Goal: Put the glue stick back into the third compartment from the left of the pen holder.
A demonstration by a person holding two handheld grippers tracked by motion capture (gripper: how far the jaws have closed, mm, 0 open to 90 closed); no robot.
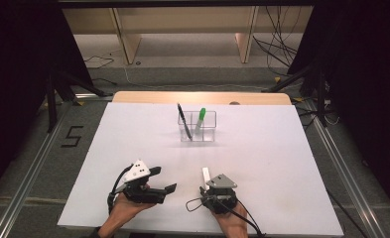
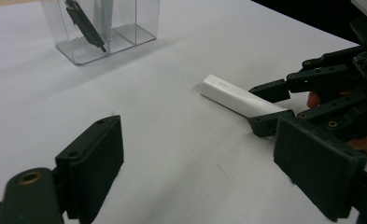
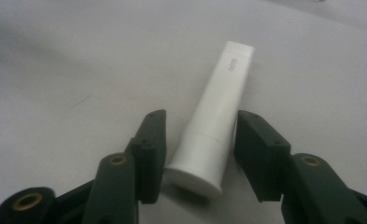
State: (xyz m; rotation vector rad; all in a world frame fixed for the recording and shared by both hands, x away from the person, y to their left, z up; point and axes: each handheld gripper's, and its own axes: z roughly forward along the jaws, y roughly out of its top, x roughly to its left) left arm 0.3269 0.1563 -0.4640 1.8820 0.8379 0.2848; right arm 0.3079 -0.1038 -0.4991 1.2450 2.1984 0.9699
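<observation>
Right gripper [image 3: 197, 135] astride white tube [image 3: 218, 112]

Each hand carries a black gripper with 2 jaws. The left gripper [image 1: 159, 179] is topped by a pale grey 3-cornered plate dotted with small dark marks, and the right gripper [image 1: 206, 191] bears a similar, darker grey plate. A thin black cable is seen looping from each body. In the gripper views, the jaws are built from flat black links joined by brass-coloured ringed pivots, and each ends in a thick rectangular black pad with small round screw holes. A bare circuit board is visible on the right gripper's body. No sleeves are worn over the forearms.
</observation>
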